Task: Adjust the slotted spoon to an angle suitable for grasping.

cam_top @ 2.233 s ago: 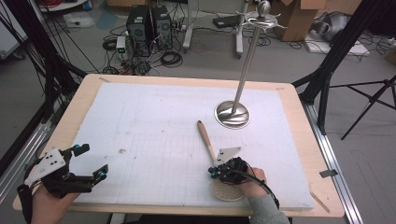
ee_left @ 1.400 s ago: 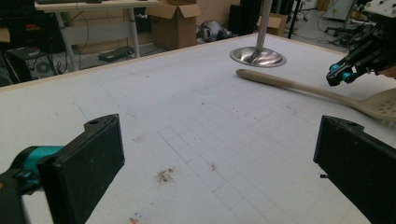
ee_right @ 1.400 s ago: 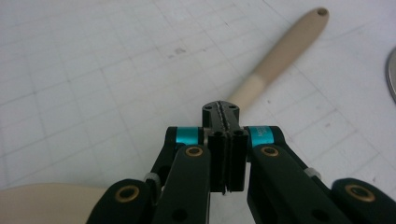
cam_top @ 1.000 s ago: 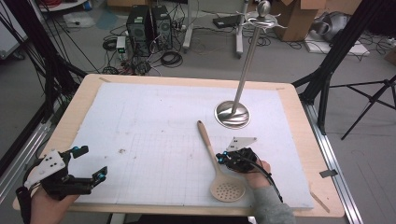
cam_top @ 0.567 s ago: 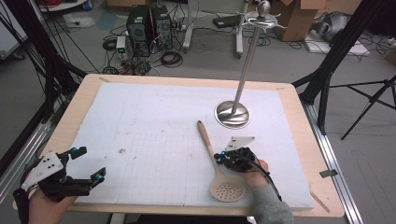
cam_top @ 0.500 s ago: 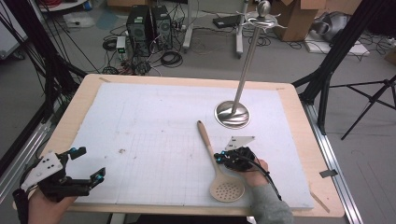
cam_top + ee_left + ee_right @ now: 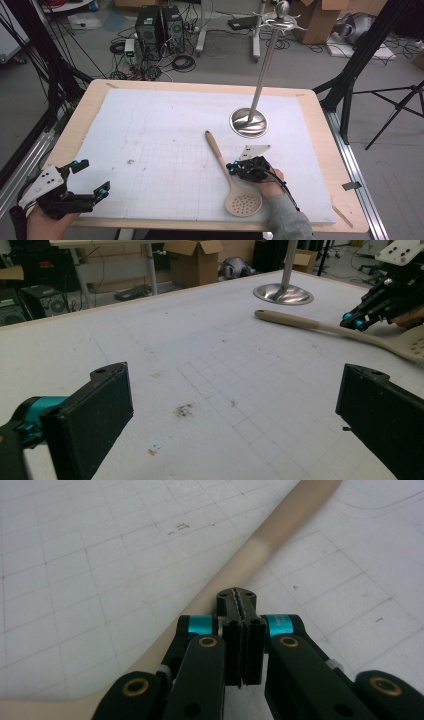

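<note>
High view takes in the whole table (image 7: 320,150): a beige slotted spoon (image 7: 231,176) lies on the white gridded mat (image 7: 165,145), its handle tip toward a metal stand (image 7: 252,117) and its round perforated head near the table's front edge. The right gripper (image 7: 233,169) sits just beside the handle's middle, on its right, while the left gripper (image 7: 90,177) rests well apart at the front left corner. Right gripper view adds what the overhead one cannot resolve: the right gripper (image 7: 237,600) has its jaws pressed flat together with nothing between them, their tips over or against the spoon (image 7: 235,570) handle; whether they touch it I cannot tell. Left gripper view looks across the mat with its own two jaws spread wide at either edge, and it catches the spoon (image 7: 320,329) from the side, lying flat, with the right gripper (image 7: 352,320) low at its neck and the stand (image 7: 283,292) base behind.
</note>
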The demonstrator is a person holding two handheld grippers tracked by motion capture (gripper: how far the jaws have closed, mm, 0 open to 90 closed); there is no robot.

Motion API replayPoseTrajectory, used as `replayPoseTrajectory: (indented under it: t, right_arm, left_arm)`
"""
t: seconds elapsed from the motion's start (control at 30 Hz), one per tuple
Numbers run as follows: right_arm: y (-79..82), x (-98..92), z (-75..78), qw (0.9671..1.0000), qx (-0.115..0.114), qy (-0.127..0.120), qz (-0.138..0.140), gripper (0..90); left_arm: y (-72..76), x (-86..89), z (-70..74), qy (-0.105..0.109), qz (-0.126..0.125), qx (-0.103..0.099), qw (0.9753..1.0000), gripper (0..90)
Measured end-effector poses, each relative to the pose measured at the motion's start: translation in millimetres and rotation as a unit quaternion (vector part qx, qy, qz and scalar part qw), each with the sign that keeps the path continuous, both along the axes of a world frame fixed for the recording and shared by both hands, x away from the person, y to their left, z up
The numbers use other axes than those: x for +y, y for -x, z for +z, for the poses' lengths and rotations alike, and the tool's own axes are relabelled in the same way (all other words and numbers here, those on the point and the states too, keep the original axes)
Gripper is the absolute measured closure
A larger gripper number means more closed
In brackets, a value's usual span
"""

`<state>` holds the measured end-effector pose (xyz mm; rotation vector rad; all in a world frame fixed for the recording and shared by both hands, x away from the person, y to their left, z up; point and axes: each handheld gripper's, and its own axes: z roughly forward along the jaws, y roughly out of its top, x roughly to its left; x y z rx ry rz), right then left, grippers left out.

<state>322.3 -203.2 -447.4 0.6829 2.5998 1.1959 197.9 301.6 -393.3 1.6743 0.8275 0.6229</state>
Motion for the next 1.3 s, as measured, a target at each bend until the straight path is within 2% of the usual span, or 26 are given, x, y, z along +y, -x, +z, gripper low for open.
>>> replayPoseTrajectory:
  t: [0.4,0.7,0.87,1.0,1.3]
  right_arm:
    - [-0.8,3.5,-0.6,0.9998,-0.013,0.002,0.016,90.0]
    - [-4.9,9.9,1.2,0.9993,-0.013,0.01,0.032,90.0]
    - [-7.0,13.2,0.7,0.9988,-0.011,0.004,0.046,90.0]
    - [-8.7,14.6,2.4,0.998,-0.018,0.017,0.059,90.0]
    - [-10.9,14.0,7.2,0.9987,-0.02,0.028,0.037,90.0]
  left_arm:
    - [0.6,0.6,0.2,-0.001,0.001,0.0,1.0,2.1]
    - [2.0,2.3,0.1,0.0,0.005,0.0,1.0,2.1]
    - [3.5,4.1,-0.1,-0.001,0.007,0.0,1.0,2.1]
    - [4.9,4.7,-0.1,0.0,0.009,0.001,1.0,2.1]
    - [7.8,8.8,0.2,0.001,0.014,0.0,0.9999,2.1]
